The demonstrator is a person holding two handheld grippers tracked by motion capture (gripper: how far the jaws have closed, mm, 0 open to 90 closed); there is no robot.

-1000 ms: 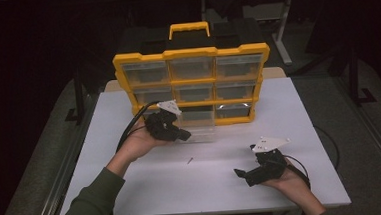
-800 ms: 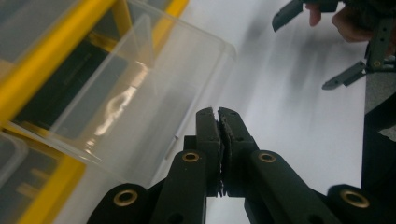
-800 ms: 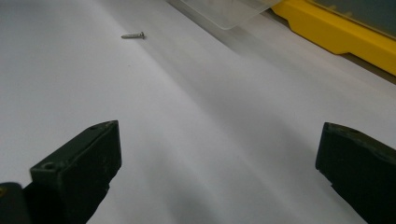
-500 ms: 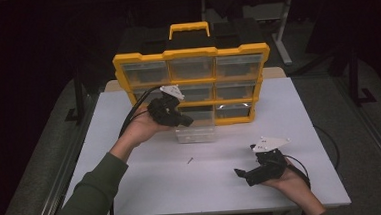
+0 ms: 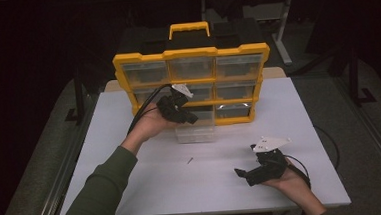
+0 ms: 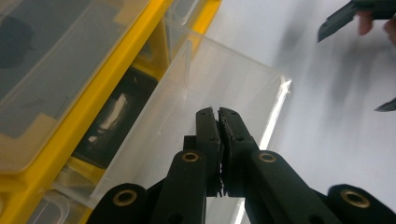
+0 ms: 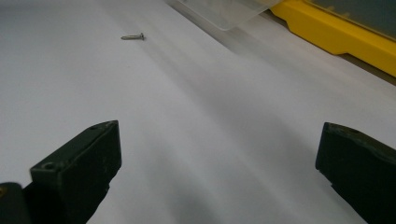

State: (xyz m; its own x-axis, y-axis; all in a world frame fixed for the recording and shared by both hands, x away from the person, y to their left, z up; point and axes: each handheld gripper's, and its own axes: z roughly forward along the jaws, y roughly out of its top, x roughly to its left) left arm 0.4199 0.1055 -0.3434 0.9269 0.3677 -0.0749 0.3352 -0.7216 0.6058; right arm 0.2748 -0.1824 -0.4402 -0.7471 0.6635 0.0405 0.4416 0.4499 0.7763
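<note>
Left tongs [image 6: 218,116] are pinched shut with nothing between them, tips over the clear drawer [image 5: 196,132] that sticks out of the bottom row of the yellow organizer [image 5: 190,52]; right tongs [image 7: 217,158] rest wide open near the front of the surface [image 5: 304,110]. To seat the drawer well, I'd push square on its front lip, straight in, so it doesn't cock in the slot. The right gripper view shows 1 loose screw [image 7: 133,36] clearly, a mere speck from above, while the left gripper view shows the drawer's see-through walls.
</note>
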